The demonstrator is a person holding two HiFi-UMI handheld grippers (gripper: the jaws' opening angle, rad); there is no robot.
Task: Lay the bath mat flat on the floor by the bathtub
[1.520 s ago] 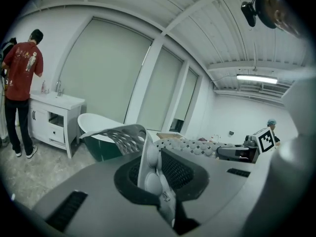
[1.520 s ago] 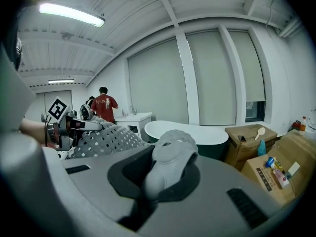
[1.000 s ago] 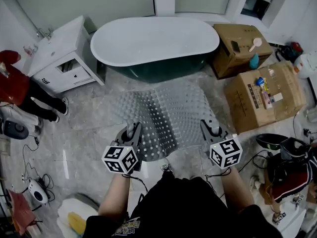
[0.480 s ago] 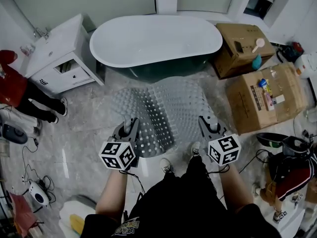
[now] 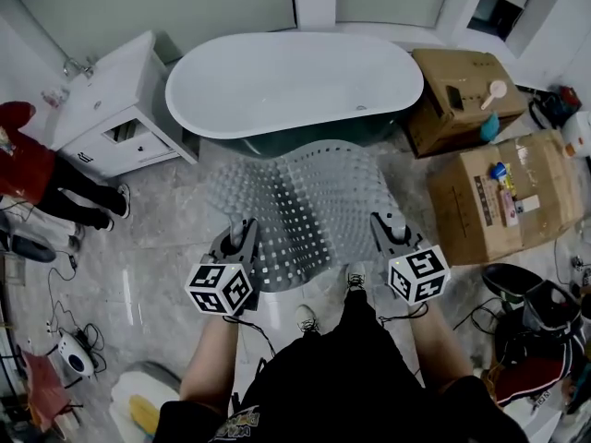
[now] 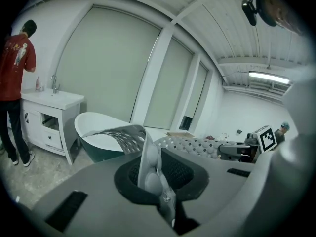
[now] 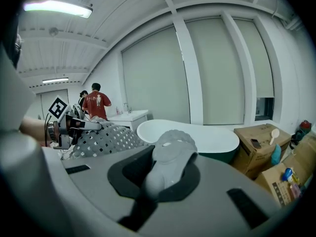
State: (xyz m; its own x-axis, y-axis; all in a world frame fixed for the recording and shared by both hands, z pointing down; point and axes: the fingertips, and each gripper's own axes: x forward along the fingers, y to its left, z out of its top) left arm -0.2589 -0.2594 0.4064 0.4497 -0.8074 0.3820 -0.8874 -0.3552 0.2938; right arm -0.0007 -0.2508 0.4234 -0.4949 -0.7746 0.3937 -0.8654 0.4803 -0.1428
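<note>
Mat: grey perforated rubber bath mat (image 5: 309,201) spread before white oval bathtub (image 5: 295,81).
Left gripper (image 5: 243,238): our fingers grip near-left corner.
Right gripper (image 5: 386,229): fingers grip near-right corner.

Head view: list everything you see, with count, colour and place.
bathtub: one, white inside, dark outside, top centre
bath mat: one, translucent grey, perforated, in front of the bathtub
vanity cabinet: one, white, left of the bathtub
cardboard boxes: two, brown, right of the bathtub
bystander: one, red top, left edge
left gripper: one, grey, shut on the bath mat's near left corner
right gripper: one, grey, shut on the bath mat's near right corner
</note>
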